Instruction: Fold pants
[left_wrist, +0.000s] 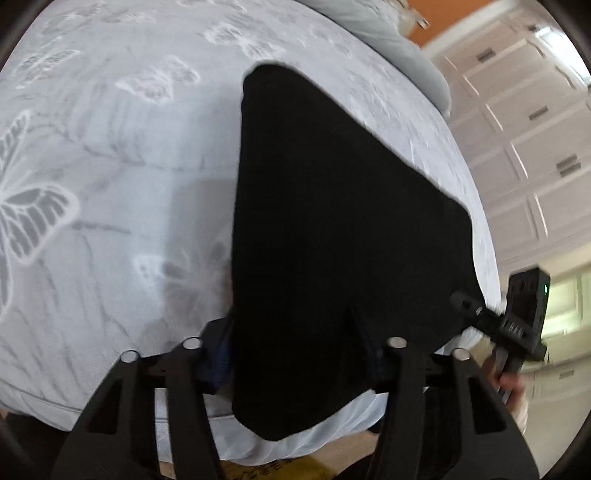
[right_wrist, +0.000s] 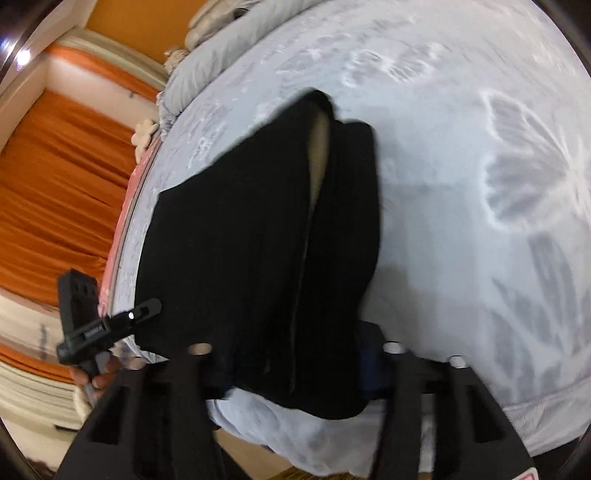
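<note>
Black pants (left_wrist: 332, 240), soft and limp (light, bound to sag), draped over near edge of bed (left_wrist: 110, 184); near hem between partly open jaws of both grippers, actual pinch impossible to tell; best taken at hem corners

We find no text we can read. A small pale mark sits on the left gripper (right_wrist: 110, 325) in the right wrist view, perhaps lettering, but it is too blurred to make out.
</note>
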